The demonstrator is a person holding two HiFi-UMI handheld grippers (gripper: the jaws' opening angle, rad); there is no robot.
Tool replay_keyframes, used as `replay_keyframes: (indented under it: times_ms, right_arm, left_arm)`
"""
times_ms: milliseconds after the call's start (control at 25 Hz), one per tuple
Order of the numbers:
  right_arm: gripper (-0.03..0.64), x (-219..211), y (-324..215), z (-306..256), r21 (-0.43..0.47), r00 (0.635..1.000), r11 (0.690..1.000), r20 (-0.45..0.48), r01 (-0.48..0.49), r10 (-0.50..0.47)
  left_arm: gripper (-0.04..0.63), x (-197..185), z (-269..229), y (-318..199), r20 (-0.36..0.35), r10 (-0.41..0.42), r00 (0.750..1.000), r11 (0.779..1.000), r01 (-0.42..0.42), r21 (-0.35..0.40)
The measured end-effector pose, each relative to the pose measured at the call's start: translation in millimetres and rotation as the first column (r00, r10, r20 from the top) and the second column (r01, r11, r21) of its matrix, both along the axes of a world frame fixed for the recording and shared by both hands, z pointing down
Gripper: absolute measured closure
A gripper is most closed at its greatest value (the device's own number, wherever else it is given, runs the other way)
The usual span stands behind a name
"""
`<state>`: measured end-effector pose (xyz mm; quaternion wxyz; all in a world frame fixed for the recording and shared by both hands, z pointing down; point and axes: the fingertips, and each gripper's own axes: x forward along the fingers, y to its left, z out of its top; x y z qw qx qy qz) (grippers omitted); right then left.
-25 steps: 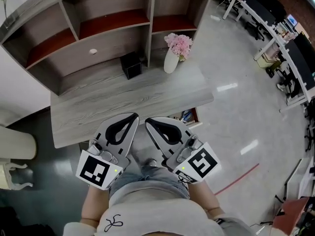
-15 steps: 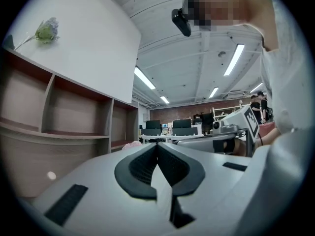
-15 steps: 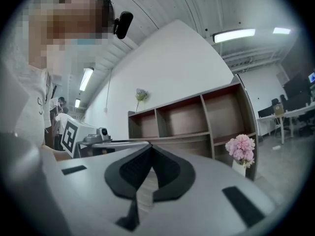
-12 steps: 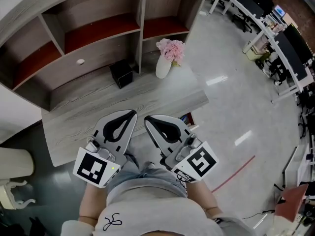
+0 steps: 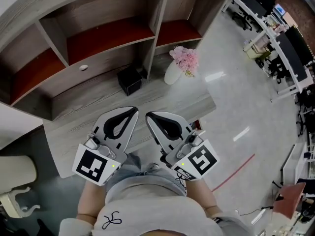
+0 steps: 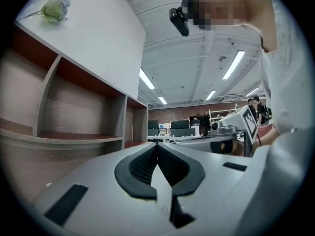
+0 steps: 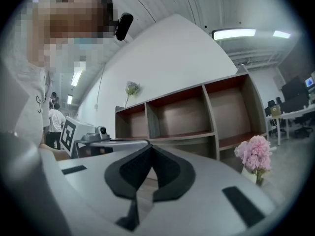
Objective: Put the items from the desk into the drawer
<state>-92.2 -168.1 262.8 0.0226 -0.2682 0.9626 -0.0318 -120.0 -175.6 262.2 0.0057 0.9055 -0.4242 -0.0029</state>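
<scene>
On the grey wood desk (image 5: 162, 104) stand a black box (image 5: 130, 79) and a white vase with pink flowers (image 5: 181, 65), both near the shelf unit at the back. The drawer (image 5: 195, 123) shows partly open under the desk's right front edge. My left gripper (image 5: 133, 110) and right gripper (image 5: 149, 115) are held side by side over the desk's front edge, close to the person's body. Both are shut with nothing between the jaws. The right gripper view shows the pink flowers (image 7: 254, 153) at the right.
A shelf unit with red-lined compartments (image 5: 106, 33) rises behind the desk; a small white object (image 5: 83, 68) lies on its lower ledge. A beige chair (image 5: 15, 181) is at the left. Office desks and chairs (image 5: 275, 38) fill the far right across the shiny floor.
The head view has shifted, so the desk and shelf now sit slightly further right and lower. Both grippers stay shut and side by side.
</scene>
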Motion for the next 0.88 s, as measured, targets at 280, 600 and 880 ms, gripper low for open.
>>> replay_keyframes:
  times_ms: [280,600,880]
  right_arm:
    - [0.609,-41,-28,1,-0.012,1.0,1.0,-0.005,-0.002,0.002]
    - [0.609,-79,-49,7,-0.028,1.0,1.0,-0.031,-0.005,0.004]
    - [0.607,-95,-78,29,-0.07,0.995,0.997,-0.095,-0.04,0.034]
  left_arm:
    - [0.584,-45,-1,-23,0.004,-0.006,1.0,1.0,0.006,-0.009]
    - [0.584,-88,8,-39,-0.012,-0.017,1.0,0.999,0.017,-0.027]
    - [0.584,-106,20,-52,-0.021,0.004,1.0,0.999,-0.005,-0.037]
